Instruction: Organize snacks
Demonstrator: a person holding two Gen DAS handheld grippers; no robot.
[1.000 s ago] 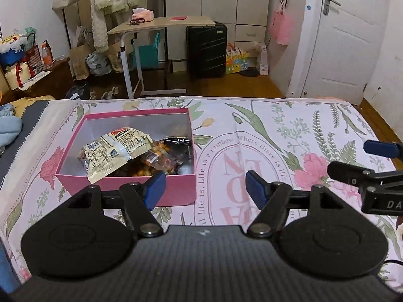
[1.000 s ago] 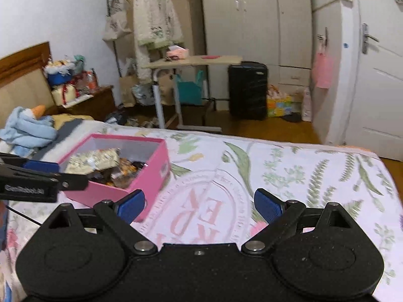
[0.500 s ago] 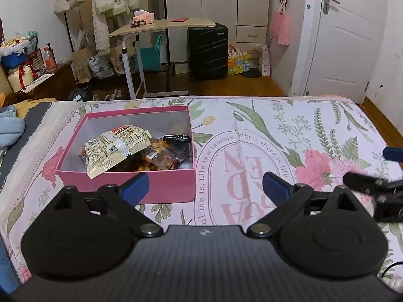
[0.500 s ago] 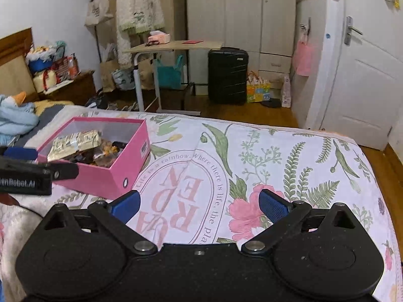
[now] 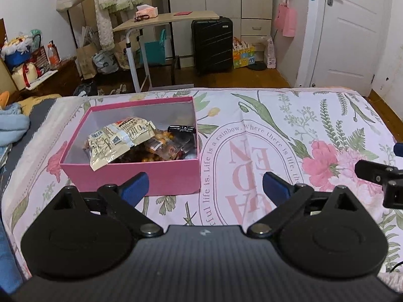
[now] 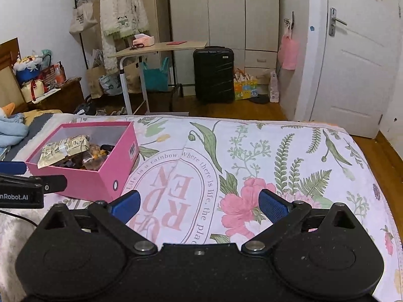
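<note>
Snacks (image 5: 141, 141) lie heaped inside the pink box (image 5: 131, 176), which sits on the floral bedspread (image 5: 277, 125) toward its left side: a pale crinkled packet (image 5: 118, 138) lies on top, its corner lapping over the near wall, with an orange-filled clear bag (image 5: 161, 148) and a dark wrapper (image 5: 181, 128) beside it. A second ago the left claw (image 5: 202, 187) stood about half open; now its blue pads are spread wide with nothing between them, only bedspread and the box's near wall showing through the gap. The right claw (image 6: 199, 205) widened slightly over the same second and also hangs wide open and empty, over the printed lettering well to the right of the box. No loose snack shows anywhere on the bedspread in either view. Judging from that, the last packet has been let go into the box and the sorting looks finished or nearly so, with both claws free and nothing evident left to gather.
</note>
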